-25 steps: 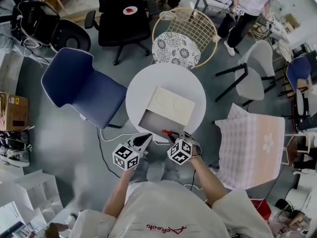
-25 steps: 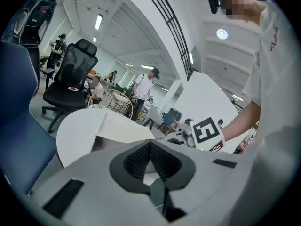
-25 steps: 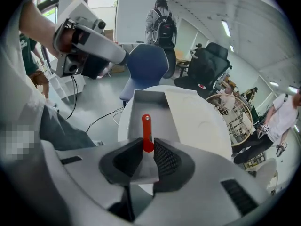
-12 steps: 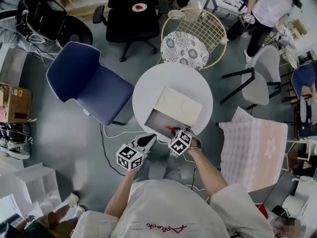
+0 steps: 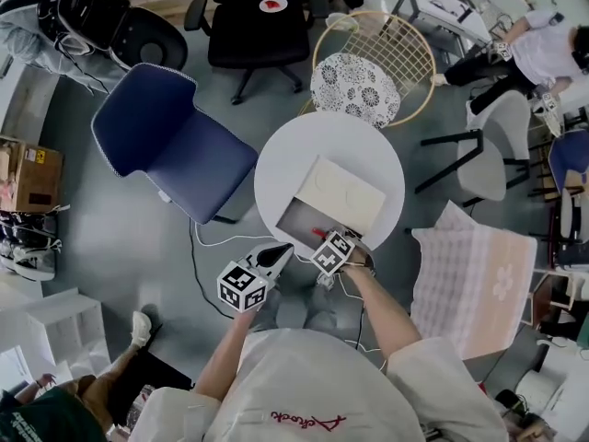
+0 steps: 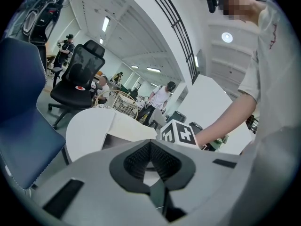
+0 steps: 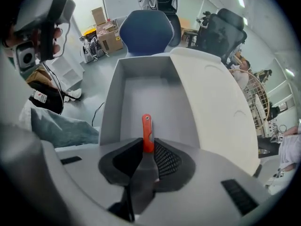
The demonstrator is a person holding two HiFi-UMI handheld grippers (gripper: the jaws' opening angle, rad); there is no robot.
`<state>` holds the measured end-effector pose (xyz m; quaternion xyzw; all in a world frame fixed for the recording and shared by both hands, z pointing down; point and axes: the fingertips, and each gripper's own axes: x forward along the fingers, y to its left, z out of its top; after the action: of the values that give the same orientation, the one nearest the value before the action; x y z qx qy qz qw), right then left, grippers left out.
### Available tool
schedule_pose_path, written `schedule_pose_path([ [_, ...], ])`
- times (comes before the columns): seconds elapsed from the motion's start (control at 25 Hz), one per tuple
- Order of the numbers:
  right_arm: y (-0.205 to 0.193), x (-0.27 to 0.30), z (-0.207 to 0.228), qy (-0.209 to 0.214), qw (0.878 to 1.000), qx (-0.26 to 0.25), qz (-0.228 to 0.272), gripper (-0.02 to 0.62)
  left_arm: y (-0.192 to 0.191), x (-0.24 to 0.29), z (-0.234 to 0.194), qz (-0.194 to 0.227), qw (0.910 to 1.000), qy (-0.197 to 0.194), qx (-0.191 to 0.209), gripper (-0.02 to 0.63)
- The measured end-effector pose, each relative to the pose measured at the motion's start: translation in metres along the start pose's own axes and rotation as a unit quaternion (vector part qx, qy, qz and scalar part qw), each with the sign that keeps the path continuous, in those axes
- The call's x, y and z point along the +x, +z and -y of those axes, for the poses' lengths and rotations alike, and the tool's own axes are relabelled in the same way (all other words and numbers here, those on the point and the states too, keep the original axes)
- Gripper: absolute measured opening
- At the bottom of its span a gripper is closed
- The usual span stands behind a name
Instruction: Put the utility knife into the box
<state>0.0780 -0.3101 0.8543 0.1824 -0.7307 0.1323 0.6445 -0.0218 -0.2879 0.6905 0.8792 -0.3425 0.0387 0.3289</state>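
A beige box [image 5: 339, 191] lies on the round white table [image 5: 285, 159], lid slid back, grey open part [image 5: 299, 221] at the near end. My right gripper [image 5: 322, 238] points straight down over that opening, shut on the red utility knife [image 5: 318, 233]. In the right gripper view the knife [image 7: 147, 131] sticks out from between the pads of the right gripper [image 7: 148, 147], above the box's grey floor [image 7: 141, 93]. My left gripper [image 5: 282, 249] hovers off the table's near edge, left of the box, shut and empty; in its own view the left gripper [image 6: 150, 142] faces the table.
A blue chair [image 5: 166, 145] stands left of the table, a gold wire chair [image 5: 368, 72] behind it, a black office chair [image 5: 258, 26] further back, a pink-draped chair [image 5: 474, 279] at the right. A person [image 5: 543, 49] moves at the far right.
My right gripper has sunk with the knife, tipping more upright, from the table's near rim to over the box's open end. The left gripper has stayed about where it was.
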Motion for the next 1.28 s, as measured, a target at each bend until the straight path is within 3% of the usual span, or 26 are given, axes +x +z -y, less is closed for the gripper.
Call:
schedule_pose_path([
  [0.24, -0.001, 0.009, 0.000, 0.005, 1.000, 0.007, -0.029, 0.083, -0.001, -0.005, -0.007, 0.002, 1.0000, 0.008, -0.004, 0.011],
  [0.6, 0.001, 0.009, -0.002, 0.015, 1.000, 0.003, -0.027, 0.087, -0.004, -0.008, -0.010, 0.001, 1.0000, 0.007, -0.006, 0.011],
  [0.76, 0.002, 0.005, -0.002, 0.015, 1.000, 0.003, -0.024, 0.127, -0.004, -0.009, -0.007, 0.000, 1.0000, 0.005, -0.005, 0.011],
  [1.28, 0.005, -0.023, 0.007, -0.039, 0.999, 0.026, 0.021, 0.115, 0.005, -0.001, 0.007, -0.003, 0.9995, -0.027, 0.015, 0.011],
])
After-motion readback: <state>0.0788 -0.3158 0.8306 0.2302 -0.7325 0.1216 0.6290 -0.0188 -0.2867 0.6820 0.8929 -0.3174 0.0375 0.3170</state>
